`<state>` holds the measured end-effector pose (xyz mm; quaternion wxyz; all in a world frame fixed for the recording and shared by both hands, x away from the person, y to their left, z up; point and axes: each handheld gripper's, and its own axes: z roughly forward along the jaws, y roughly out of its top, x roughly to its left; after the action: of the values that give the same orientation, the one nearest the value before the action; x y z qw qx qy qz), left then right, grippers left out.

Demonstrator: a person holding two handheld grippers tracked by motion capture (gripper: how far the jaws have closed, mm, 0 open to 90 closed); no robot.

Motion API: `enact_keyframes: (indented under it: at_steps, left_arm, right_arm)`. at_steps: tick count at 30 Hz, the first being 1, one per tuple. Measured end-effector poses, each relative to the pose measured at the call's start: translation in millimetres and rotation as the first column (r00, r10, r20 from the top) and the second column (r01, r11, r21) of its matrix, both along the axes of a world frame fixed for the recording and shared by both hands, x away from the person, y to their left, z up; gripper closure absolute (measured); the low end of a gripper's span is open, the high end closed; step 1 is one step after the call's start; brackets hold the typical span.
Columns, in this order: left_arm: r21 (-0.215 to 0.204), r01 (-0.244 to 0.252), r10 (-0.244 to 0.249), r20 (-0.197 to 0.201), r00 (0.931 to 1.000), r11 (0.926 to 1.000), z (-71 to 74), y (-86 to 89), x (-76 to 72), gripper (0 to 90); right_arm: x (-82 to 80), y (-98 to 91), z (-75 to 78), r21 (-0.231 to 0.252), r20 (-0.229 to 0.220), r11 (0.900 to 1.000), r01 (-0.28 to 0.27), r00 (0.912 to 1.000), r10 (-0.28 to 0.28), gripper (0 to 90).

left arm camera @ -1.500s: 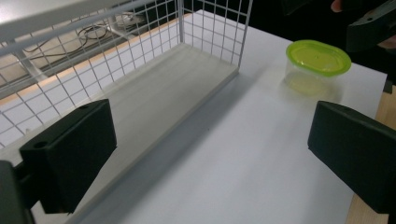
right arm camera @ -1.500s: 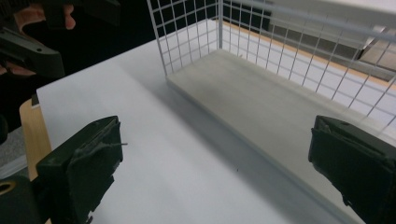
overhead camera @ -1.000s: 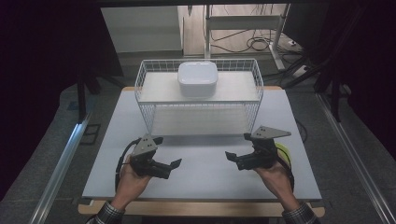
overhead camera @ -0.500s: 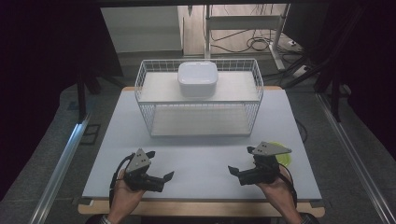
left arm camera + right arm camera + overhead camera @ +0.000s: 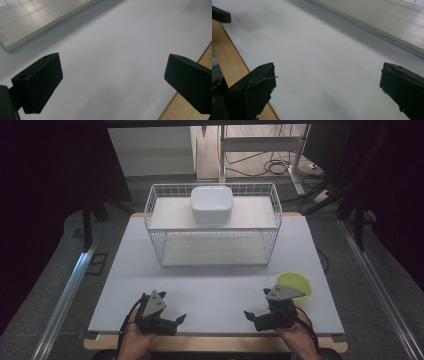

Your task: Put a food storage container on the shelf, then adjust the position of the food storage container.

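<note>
1. My left gripper (image 5: 176, 321) sits at the near edge of the table (image 5: 215, 285), well short of the basket (image 5: 212, 227) and toward its left end. Its jaws stand wide apart with nothing between them; in the left gripper view I see bare white tabletop in the gap and the wooden table edge at one side.

2. My right gripper (image 5: 252, 317) is also at the near edge, well short of the basket and toward its right end. Its jaws are spread wide and hold nothing; the right gripper view shows plain tabletop between them.

3. The two grippers point inward at each other, well apart, each in a hand (image 5: 135, 342) that comes up from the near side of the table.

4. The bowl (image 5: 295, 285), yellow-green, lies on the table in front of the basket's right end, just beyond my right gripper. The gripper's grey plate (image 5: 284, 293) covers part of it in the high view, so I cannot tell whether they touch.

5. The basket, white wire, stands across the far half of the table with open tabletop between it and both grippers.

6. The box (image 5: 211, 204), white with rounded corners, sits at the basket's back rim, near its middle. I cannot tell whether it rests on the rim or behind it.
</note>
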<state>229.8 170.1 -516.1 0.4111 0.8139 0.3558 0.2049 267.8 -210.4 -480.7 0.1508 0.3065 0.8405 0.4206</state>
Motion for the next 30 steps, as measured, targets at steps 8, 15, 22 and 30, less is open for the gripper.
enact_keyframes:
  at_steps: [8, 15, 22, 30]
  left_arm:
    - [-0.021, -0.011, 0.012, 0.006, 0.9999, 0.9997, 0.5, 3.4, 0.4, 1.5]
    - [-0.015, -0.007, 0.007, 0.004, 1.0000, 0.9999, -0.5, 2.4, 0.6, 1.5]
    - [-0.012, -0.004, 0.004, -0.004, 1.0000, 0.9999, -2.1, 2.3, 1.8, 1.6]
    - [-0.014, -0.001, 0.001, -0.007, 1.0000, 0.9999, -3.0, 2.5, 2.4, 1.6]
  right_arm:
    - [3.4, -0.7, -4.7, -0.015, -0.029, 0.9996, 0.023, 0.9993, -0.023, 0.8]
    - [6.2, -1.1, -0.3, -0.012, -0.041, 0.9985, 0.054, 0.9977, -0.054, 0.0]
    - [12.2, -15.0, 13.0, 0.007, -0.030, 0.9944, 0.106, 0.9940, -0.105, 16.1]
    - [19.6, -49.0, 28.8, 0.048, 0.007, 0.9833, 0.176, 0.9843, -0.176, 55.7]
